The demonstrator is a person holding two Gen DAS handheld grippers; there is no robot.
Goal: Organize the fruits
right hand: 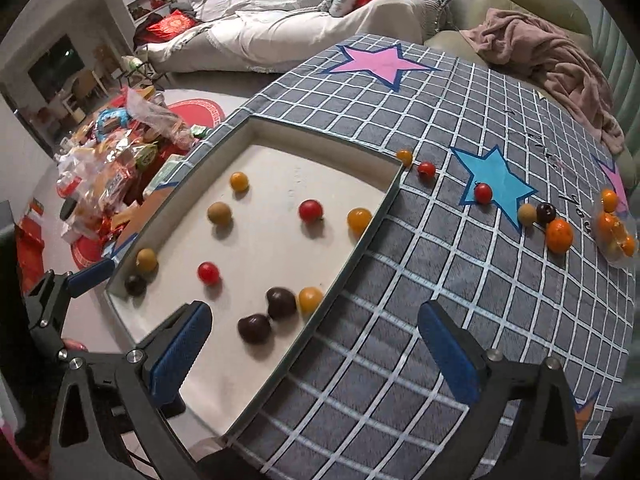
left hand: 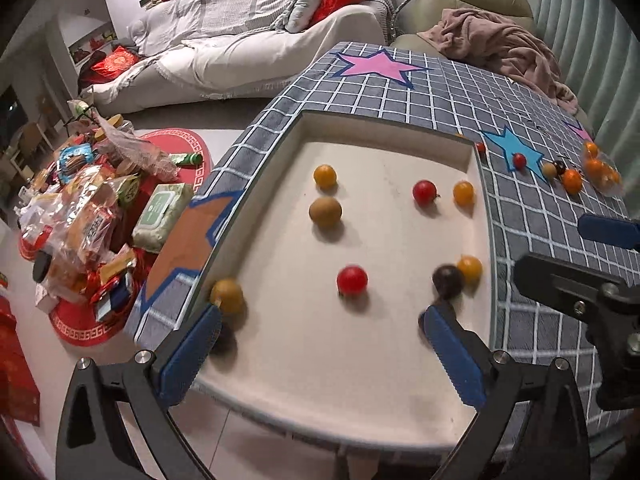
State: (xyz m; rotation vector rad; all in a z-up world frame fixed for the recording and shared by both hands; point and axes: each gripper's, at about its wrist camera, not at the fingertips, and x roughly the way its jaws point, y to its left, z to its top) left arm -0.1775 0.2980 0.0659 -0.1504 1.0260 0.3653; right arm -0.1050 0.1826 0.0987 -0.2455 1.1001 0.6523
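Judging by the spread, sorting is past halfway: about ten fruits lie in the white tray, while several wait on the checked tabletop near the blue star. Left hand-held gripper and right hand-held gripper gape wide, empty.

The tray sits on the left part of the cloth. Many small fruits lie spread out in the tray. More fruits lie on the cloth to its right, some in a bag.
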